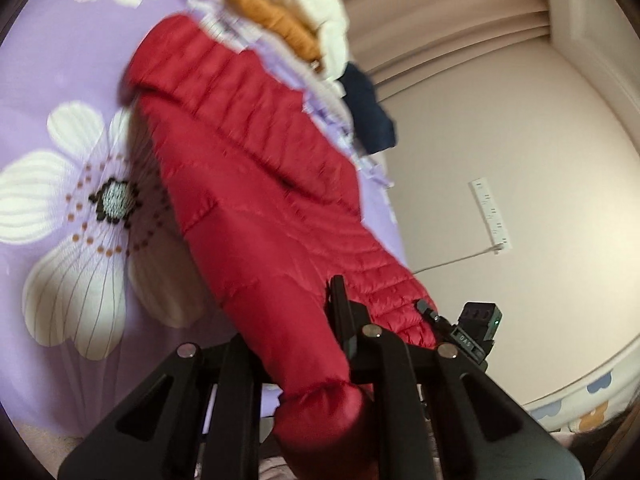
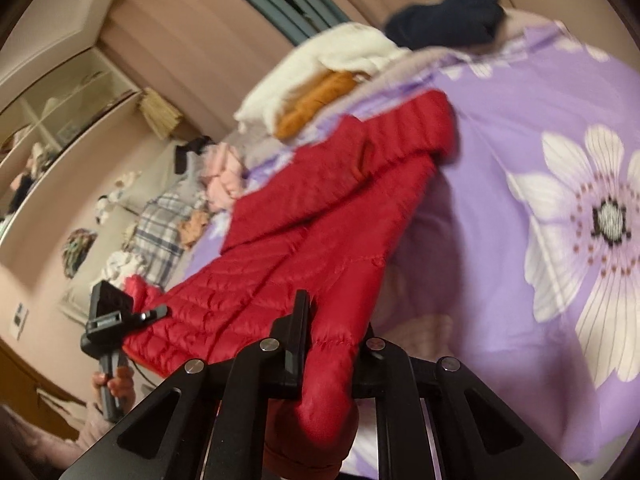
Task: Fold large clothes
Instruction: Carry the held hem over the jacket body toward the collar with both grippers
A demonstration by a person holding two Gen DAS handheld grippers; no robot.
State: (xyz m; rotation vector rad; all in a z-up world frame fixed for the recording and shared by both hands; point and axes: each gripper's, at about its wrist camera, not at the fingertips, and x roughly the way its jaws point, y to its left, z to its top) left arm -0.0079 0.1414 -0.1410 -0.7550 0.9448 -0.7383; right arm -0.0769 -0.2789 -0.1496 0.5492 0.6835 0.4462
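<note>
So we've got the red puffer jacket (image 1: 256,184) stretched out over the purple bedspread (image 1: 52,80) with the big white flowers, and both grippers have a piece of it.

In the left wrist view, the left gripper (image 1: 344,344) sits at about 6 o'clock with its fingers squeezed together on a bunched bit of the jacket, a puffy red fold bulging out toward the camera below them. From there the jacket runs up toward 11 o'clock. Over at 4 o'clock we can see the right gripper (image 1: 430,314), its tip right at the jacket's quilted edge.

In the right wrist view it's the same deal: the right gripper (image 2: 320,340) at 6 o'clock is clamped on a fold of jacket, red fabric spilling down between the black fingers. The jacket fans out toward 12 and 1 o'clock. At 8 o'clock the left gripper (image 2: 154,312) shows up, with a hand (image 2: 114,384) wrapped around its handle.

Past the jacket, around 12 o'clock, there's a pile of other clothes: a cream fleece (image 2: 320,60), something mustard orange (image 2: 316,100), and a navy piece (image 2: 444,16). Everything's pretty motion-blurred.
</note>
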